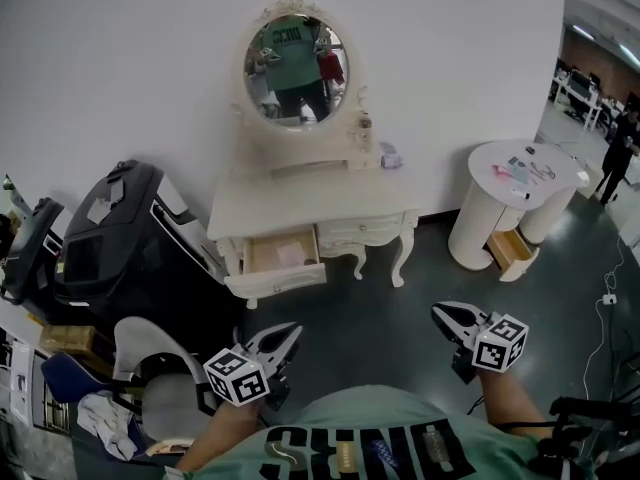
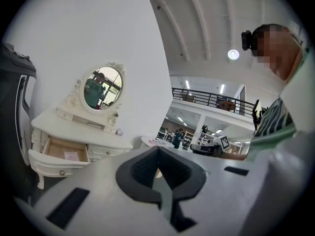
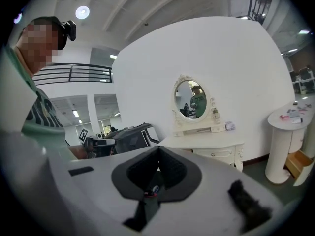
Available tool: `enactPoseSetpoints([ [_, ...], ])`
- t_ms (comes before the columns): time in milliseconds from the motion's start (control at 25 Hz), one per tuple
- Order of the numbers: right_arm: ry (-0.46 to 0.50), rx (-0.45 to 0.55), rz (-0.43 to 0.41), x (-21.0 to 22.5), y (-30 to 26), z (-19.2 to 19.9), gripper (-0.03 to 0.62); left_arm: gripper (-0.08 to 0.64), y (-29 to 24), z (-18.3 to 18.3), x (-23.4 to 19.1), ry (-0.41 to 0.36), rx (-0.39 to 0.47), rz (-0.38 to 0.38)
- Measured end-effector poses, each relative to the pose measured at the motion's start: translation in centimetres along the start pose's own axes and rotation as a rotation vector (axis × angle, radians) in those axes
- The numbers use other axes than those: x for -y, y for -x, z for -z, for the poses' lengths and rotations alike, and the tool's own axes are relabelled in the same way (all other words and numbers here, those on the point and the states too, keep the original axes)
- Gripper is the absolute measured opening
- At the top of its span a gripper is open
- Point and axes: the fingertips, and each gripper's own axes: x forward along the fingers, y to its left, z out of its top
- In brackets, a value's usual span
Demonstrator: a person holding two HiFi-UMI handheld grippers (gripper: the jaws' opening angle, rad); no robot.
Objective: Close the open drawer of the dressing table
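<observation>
The white dressing table [image 1: 300, 208] stands against the wall under an oval mirror [image 1: 297, 58]. Its left drawer [image 1: 283, 253] is pulled out, showing a wooden inside with a slip of paper; the right drawer is closed. Both grippers hang low in the head view, well short of the table over the dark floor. My left gripper [image 1: 295, 328] is shut and empty, pointing toward the drawer. My right gripper [image 1: 440, 310] is shut and empty, off to the right. The left gripper view shows the open drawer [image 2: 64, 151] far left of its shut jaws. The right gripper view shows the table [image 3: 206, 141] ahead.
A black case [image 1: 120, 238] stands left of the table. A white round pedestal stand [image 1: 510, 198] with its own open wooden drawer [image 1: 512, 250] is at the right. A chair [image 1: 150, 368] sits near my left side. A cable [image 1: 605, 298] lies on the floor.
</observation>
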Motion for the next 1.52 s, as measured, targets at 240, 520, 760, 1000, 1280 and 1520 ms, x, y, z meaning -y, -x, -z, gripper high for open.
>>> enactPoseSetpoints([
  [240, -0.017, -0.012, 0.015, 3.3, -0.1, -0.1, 0.012, 0.009, -4.1, 0.2, -1.0, 0.010, -0.021, 0.030],
  [520, 0.006, -0.017, -0.078, 11.2, 1.2, -2.2, 0.012, 0.009, -11.2, -0.5, 0.3, -0.006, 0.020, -0.055],
  [760, 0.014, -0.025, -0.166, 20.2, 2.9, -6.2, 0.011, 0.009, -18.4, -0.9, 2.9, -0.003, 0.064, -0.145],
  [1000, 0.037, -0.048, -0.253, 25.1, 2.4, -7.9, 0.011, 0.009, -23.6, -1.1, 4.4, -0.009, 0.077, -0.201],
  [1280, 0.007, -0.063, -0.277, 27.7, -0.4, -8.0, 0.012, 0.009, -25.2, -2.1, 1.8, 0.002, 0.080, -0.233],
  [1520, 0.007, -0.085, -0.225, 27.9, -5.3, -7.7, 0.011, 0.009, -26.0, -3.8, -3.6, -0.002, 0.068, -0.160],
])
